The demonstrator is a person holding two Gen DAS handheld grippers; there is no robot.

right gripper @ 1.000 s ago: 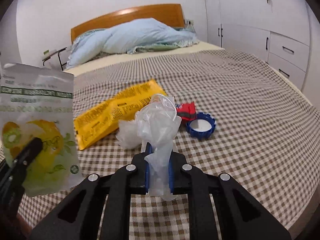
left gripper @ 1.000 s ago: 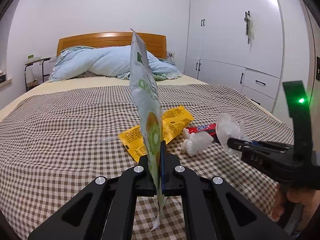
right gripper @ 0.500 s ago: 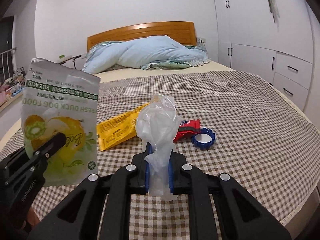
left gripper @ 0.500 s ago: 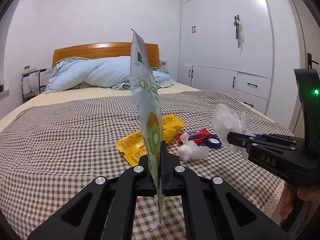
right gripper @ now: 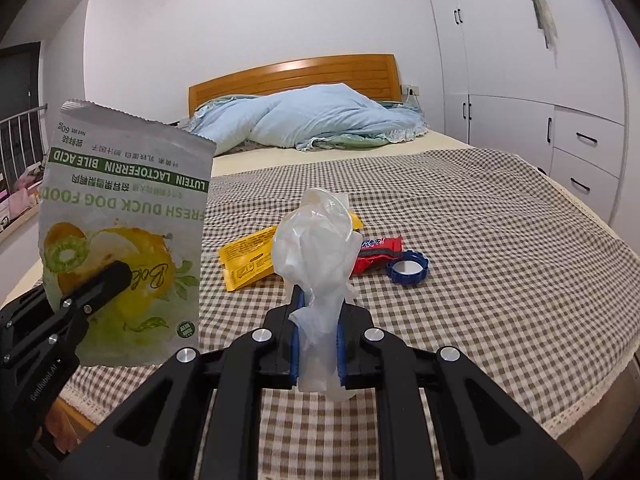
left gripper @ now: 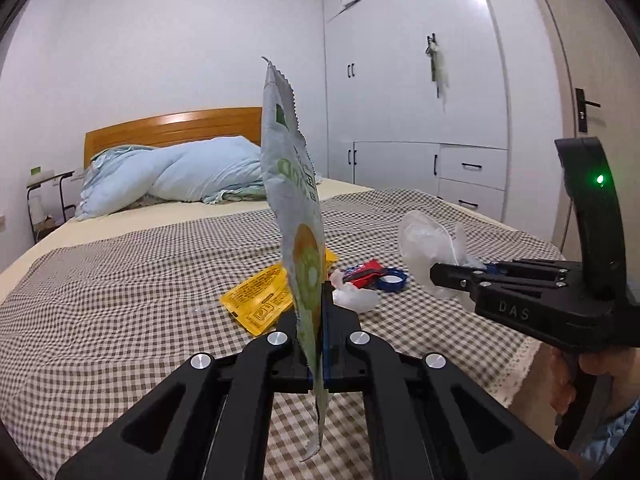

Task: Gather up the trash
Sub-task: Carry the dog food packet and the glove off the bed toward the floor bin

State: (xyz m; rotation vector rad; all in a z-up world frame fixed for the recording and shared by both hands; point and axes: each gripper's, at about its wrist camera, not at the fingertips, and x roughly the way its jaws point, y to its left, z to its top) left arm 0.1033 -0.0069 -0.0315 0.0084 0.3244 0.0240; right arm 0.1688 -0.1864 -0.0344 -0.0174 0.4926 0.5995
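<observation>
Left wrist view: left gripper (left gripper: 316, 320) clenched on dog food pouch (left gripper: 294, 200), edge-on, upright above bed's near edge. Thin crinkly foil, light, floppy; pinch low, near seam.

Right wrist view: right gripper (right gripper: 318, 320) grasping crumpled clear plastic (right gripper: 320, 248), soft, weightless, slippery. Yellow wrapper (right gripper: 250, 262), red wrapper (right gripper: 378, 254), ridged blue cap (right gripper: 407, 267) mid-bed (right gripper: 500, 248).

grippers: 2, left gripper (left gripper: 316, 344) and right gripper (right gripper: 318, 340), one item clamped in each
dog food pouch (right gripper: 124, 236): 1
clear plastic bag (right gripper: 320, 248): 1, crumpled
yellow wrapper (right gripper: 250, 262): 1, flat on blanket
red snack wrapper (right gripper: 378, 254): 1
blue bottle cap (right gripper: 407, 267): 1
white crumpled tissue (left gripper: 354, 298): 1
checked blanket (right gripper: 480, 240): 1
blue duvet (right gripper: 316, 120): 1, bunched at the headboard
hands visible: 1, person's hand (left gripper: 592, 376) on right gripper handle
</observation>
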